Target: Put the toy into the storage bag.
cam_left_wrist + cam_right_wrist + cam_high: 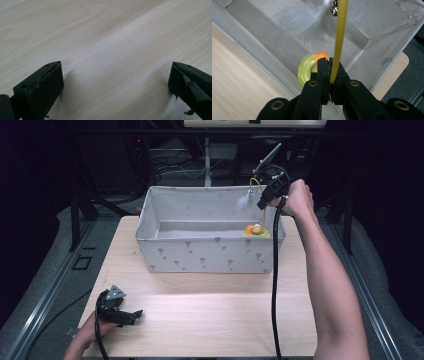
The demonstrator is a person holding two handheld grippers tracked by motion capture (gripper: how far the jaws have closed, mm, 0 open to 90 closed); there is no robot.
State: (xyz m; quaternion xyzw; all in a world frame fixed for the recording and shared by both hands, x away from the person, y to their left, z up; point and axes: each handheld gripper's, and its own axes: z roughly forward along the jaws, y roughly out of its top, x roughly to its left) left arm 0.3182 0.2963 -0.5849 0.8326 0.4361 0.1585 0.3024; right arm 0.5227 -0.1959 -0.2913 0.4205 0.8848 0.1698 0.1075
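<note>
— What do we have in the right gripper?
— We see it clenched on a yellow wand with a white feather, above the fabric bin holding a yellow ring.
— And the left gripper?
— Released, low over the desk

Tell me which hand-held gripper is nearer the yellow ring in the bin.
Right. The right hand-held gripper hangs above the yellow ring, clamping a yellow wand; the left hand-held gripper rests on the table's near-left corner.

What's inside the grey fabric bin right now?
In the fabric bin, a yellow ring toy with an orange ball sits in the right corner. The right tool holds a yellow wand with a white feather over it. The near wall hides part of the floor.
</note>
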